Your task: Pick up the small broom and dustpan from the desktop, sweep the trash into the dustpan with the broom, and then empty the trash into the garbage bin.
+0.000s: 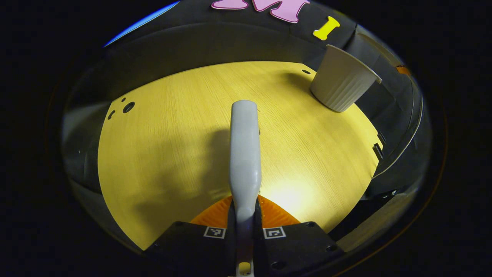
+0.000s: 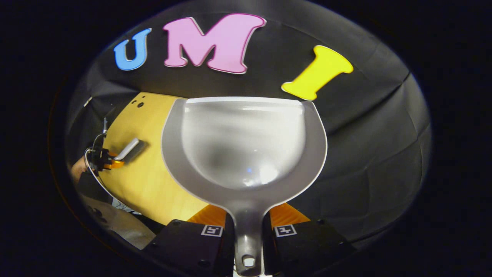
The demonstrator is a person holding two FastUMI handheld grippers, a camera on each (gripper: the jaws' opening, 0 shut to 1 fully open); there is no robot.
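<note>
In the left gripper view, the left tongs (image 1: 245,231) are clamped on the pale grey plastic handle of the small broom (image 1: 244,154), which points forward above the yellow wood-grain worktop (image 1: 165,146); the bristles cannot be seen. A ribbed white plastic garbage bin (image 1: 342,82) stands at the worktop's far right edge, well apart from the broom. In the right gripper view, the right tongs (image 2: 248,234) are clamped on the stem of the grey plastic dustpan (image 2: 244,146), held up with its scoop facing the camera, and the left tongs (image 2: 109,159) with the broom show far off to the left over the worktop (image 2: 153,184).
</note>
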